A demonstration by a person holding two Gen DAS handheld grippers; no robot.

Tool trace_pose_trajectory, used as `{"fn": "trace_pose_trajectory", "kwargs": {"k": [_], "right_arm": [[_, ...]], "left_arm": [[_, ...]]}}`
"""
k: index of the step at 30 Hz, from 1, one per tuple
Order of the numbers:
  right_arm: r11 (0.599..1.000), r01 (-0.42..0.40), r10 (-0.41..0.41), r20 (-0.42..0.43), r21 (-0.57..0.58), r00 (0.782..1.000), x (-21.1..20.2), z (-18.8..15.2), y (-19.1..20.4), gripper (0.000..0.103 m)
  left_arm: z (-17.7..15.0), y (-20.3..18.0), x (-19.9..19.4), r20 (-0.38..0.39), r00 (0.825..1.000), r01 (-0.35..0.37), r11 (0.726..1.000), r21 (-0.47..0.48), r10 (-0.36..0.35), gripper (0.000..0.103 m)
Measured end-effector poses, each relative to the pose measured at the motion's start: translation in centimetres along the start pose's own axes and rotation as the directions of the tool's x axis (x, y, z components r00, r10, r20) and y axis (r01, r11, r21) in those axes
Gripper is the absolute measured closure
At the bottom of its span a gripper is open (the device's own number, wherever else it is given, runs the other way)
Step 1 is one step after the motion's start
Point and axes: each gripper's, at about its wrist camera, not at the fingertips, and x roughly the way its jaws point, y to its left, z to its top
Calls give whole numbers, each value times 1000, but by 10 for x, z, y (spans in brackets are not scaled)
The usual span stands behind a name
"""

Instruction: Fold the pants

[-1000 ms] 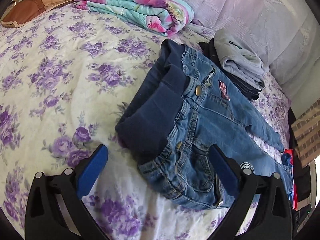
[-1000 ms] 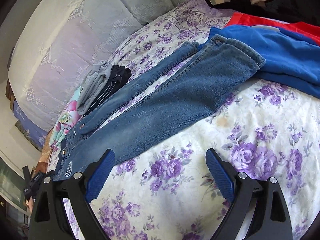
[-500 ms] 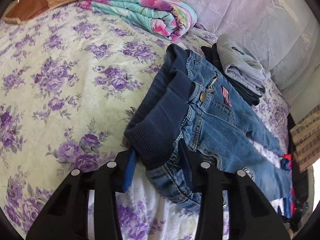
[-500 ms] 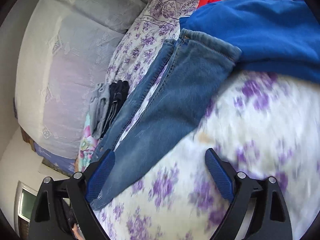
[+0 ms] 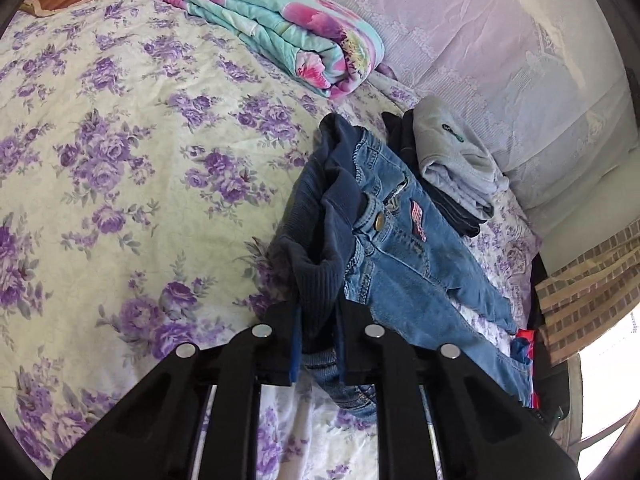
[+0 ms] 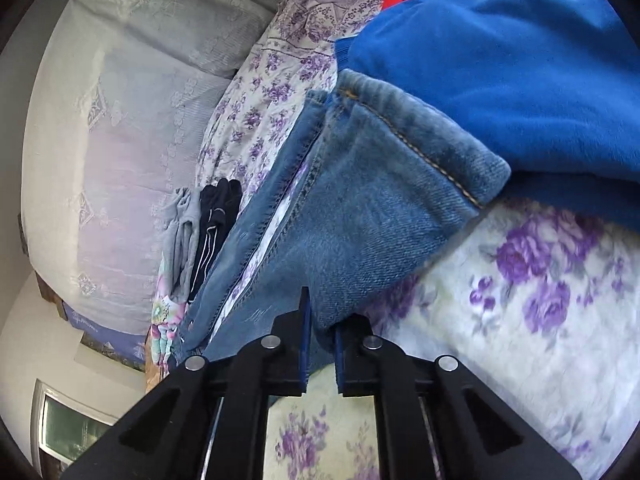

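A pair of small blue jeans (image 5: 404,248) with a dark ribbed waistband lies on the purple-flowered bedsheet (image 5: 120,184). My left gripper (image 5: 318,316) is shut on the near corner of the waistband and lifts it off the sheet. In the right wrist view the jeans' legs (image 6: 360,216) run away toward the waist, the near leg's hem at upper right. My right gripper (image 6: 320,320) is shut on the near leg's edge, a short way from the hem.
A folded floral quilt (image 5: 280,28) lies at the head of the bed. Folded grey and dark clothes (image 5: 448,164) sit beside the jeans' waist, also in the right wrist view (image 6: 200,236). A blue and red garment (image 6: 500,60) lies against the hems. A lace-covered headboard (image 5: 500,60) runs behind.
Both grippers went from open to shut. The left closed on the waistband corner and raised it; the right moved in to the near leg and closed on its edge.
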Motion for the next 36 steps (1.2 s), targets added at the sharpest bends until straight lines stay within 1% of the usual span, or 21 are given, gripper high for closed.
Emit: {"fn": "trace_pose_trajectory", "kwargs": {"k": [2,3,5,10,13,16,17,18,19,20,22,23,24,25,26,27,29,31,33,35,36], "right_arm": [[1000,-6,6,-11,4,1000,0,-2,2,94],[1000,-11,11,-11,9,1000,-1,-3,2,94],[999,-39,39,-17,7,999,-6,-7,6,96],[991,-121,115,-95,-56,989,-21,-32,28,97],[985,-148,132,-171,-89,976,-28,-52,34,97],[989,-131,112,-238,-66,965,-22,-69,21,97],[991,-112,92,-246,-68,965,-18,-72,16,97],[992,-103,83,-251,-67,964,-15,-72,12,98],[993,-100,81,-260,-62,962,-14,-72,9,99],[993,-100,80,-272,-60,959,-13,-70,9,97],[993,-96,74,-288,-65,955,-18,-68,11,93],[994,-86,62,-285,-71,957,-24,-66,11,89],[994,-70,46,-265,-80,963,-34,-64,12,88],[995,-52,29,-238,-87,971,-42,-63,11,83],[995,-21,3,-187,-96,982,-57,-59,10,82],[994,5,-19,-137,-105,990,-67,-57,9,82],[990,20,-28,-51,-141,998,-82,-53,17,82],[979,-10,2,-40,-203,999,-81,-49,38,82],[966,-28,16,-49,-255,999,-70,-47,58,82],[956,-8,-1,-28,-292,1000,-64,-42,73,81],[951,25,-25,5,-308,1000,-68,-39,75,81]], "left_arm": [[-1,2,-6,8,1000,6,1000,-11,-6,91],[-1,5,-12,15,1000,25,999,-27,-24,91],[-1,8,-26,39,999,34,999,-35,-32,92],[-2,16,-80,103,995,-1,1000,-7,2,92],[-13,37,-114,133,990,-54,998,-26,56,92],[-26,74,-127,104,992,-55,993,-103,66,91],[-32,81,-122,79,994,-69,992,-107,78,90],[-39,84,-114,50,992,-113,990,-90,117,90],[-43,84,-109,38,987,-155,986,-68,158,84],[-46,82,-107,43,978,-200,979,-50,202,72],[-45,75,-119,90,963,-250,968,-34,252,60],[-44,73,-128,120,958,-259,966,-25,260,59],[-42,66,-142,175,944,-283,959,-1,279,58],[-41,60,-152,214,932,-305,952,23,293,57],[-40,52,-162,253,919,-325,944,51,302,57],[-39,43,-169,283,913,-328,941,81,293,56],[-37,24,-173,286,925,-298,945,136,250,45],[-36,0,-158,253,947,-254,945,207,199,42],[-38,-27,-132,201,967,-213,932,294,157,42],[-43,-47,-106,163,975,-201,913,356,151,34],[-46,-52,-93,151,974,-213,903,372,168,32]]}}
